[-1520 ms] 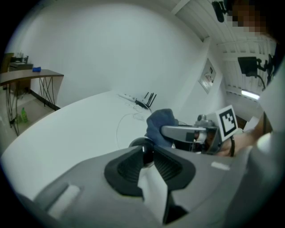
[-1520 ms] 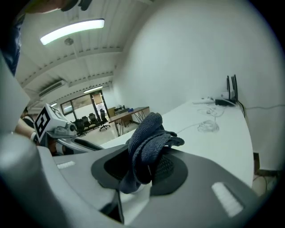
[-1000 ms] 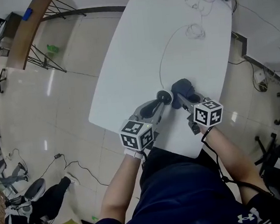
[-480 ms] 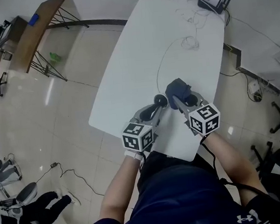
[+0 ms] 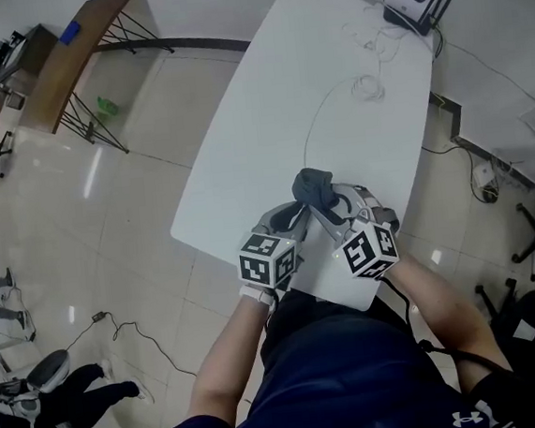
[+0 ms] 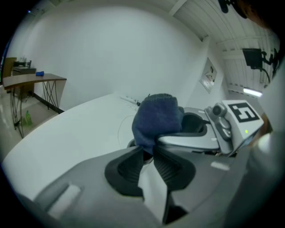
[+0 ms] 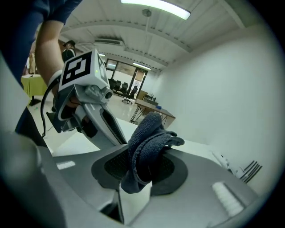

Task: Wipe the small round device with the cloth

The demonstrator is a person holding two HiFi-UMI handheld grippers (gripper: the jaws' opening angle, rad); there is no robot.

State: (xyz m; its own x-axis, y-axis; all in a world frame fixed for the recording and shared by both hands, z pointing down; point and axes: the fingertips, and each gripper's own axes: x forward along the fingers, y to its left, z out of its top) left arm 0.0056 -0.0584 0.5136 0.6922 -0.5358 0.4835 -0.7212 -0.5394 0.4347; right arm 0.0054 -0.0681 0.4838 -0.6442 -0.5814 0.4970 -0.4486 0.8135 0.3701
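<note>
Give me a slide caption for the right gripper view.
Right tongs clamped on a bunched dark blue cloth, left tongs close alongside.

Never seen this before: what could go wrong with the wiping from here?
The left gripper holds the small round device near the edge of the table; hard rubbing might knock it loose. The cloth is bunched in the right gripper and could slip out. The thin cable leading toward the device might get tugged.

An open office. A white table (image 5: 334, 127) holds a router (image 5: 411, 1) and cables (image 5: 368, 86). Wheeled chairs (image 7: 129, 91) stand on a glossy tiled floor (image 5: 88, 207).
</note>
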